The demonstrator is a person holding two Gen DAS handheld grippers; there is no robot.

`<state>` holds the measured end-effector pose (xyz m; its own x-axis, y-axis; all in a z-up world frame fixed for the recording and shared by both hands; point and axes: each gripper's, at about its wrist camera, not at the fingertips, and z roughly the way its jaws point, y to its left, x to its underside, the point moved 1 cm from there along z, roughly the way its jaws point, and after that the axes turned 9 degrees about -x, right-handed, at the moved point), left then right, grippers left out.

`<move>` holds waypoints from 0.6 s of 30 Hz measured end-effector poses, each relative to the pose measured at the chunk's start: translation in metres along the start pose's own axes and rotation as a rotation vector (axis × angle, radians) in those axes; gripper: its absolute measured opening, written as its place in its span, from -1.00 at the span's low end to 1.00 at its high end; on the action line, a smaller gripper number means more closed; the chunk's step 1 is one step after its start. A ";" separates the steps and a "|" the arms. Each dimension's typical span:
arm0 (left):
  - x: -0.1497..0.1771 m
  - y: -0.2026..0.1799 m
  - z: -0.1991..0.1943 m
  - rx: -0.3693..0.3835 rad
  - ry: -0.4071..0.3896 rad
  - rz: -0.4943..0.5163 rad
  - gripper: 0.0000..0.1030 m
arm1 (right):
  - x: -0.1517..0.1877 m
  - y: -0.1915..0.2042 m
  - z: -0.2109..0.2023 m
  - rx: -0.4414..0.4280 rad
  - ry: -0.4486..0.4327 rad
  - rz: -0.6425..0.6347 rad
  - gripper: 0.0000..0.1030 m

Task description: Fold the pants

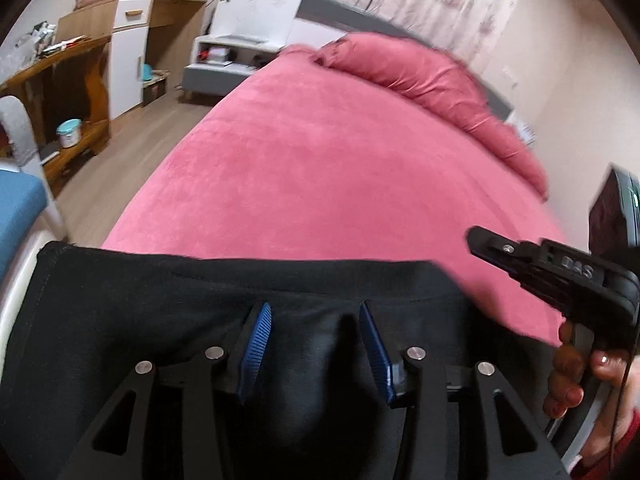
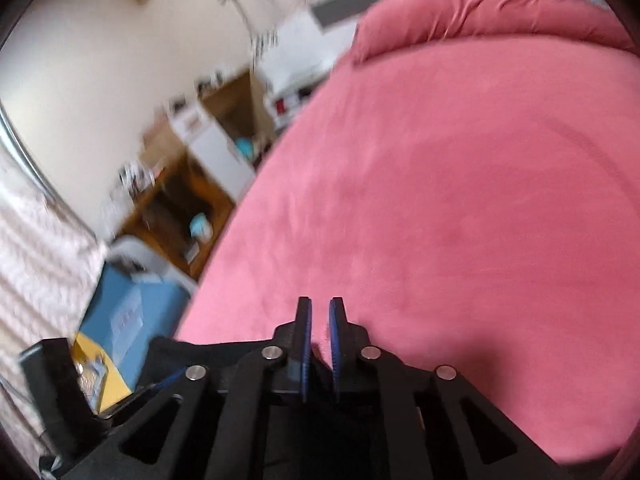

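Black pants (image 1: 168, 312) lie across the near edge of the pink bed (image 1: 320, 168). My left gripper (image 1: 316, 320) is over the pants with its blue pads apart, and a bunched fold of black cloth sits between them. My right gripper (image 1: 476, 240) comes in from the right, held in a hand, above the pants' right end. In the right wrist view the right gripper (image 2: 320, 312) has its pads nearly together with a narrow gap, over the pink bed (image 2: 460, 200). Black cloth (image 2: 192, 354) shows just behind and left of it. No cloth shows between its tips.
A pink pillow roll (image 1: 432, 76) lies at the far end of the bed. Wooden shelves (image 1: 68, 96), a white cabinet (image 1: 128, 52) and a white nightstand (image 1: 224, 52) stand left of the bed across a wood floor. A blue box (image 2: 132, 312) sits by the bed's near left corner.
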<state>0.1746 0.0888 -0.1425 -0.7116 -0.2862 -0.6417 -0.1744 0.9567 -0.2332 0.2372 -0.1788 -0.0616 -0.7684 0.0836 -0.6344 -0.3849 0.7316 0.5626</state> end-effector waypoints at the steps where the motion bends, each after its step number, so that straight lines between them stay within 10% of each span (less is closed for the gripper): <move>1: 0.000 -0.004 -0.006 0.026 -0.016 0.001 -0.09 | 0.005 0.004 -0.021 0.046 -0.024 -0.031 -0.81; 8: 0.007 -0.066 -0.013 0.159 -0.025 0.203 -0.12 | 0.062 0.011 -0.075 0.232 0.040 -0.208 -0.81; 18: -0.009 -0.082 0.053 0.019 0.030 0.207 -0.12 | 0.071 -0.046 -0.063 0.336 0.044 -0.145 -0.82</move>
<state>0.2310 0.0101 -0.1564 -0.7508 -0.0813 -0.6556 -0.0093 0.9936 -0.1126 0.1675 -0.2491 -0.0990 -0.7424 -0.0606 -0.6673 -0.3075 0.9157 0.2589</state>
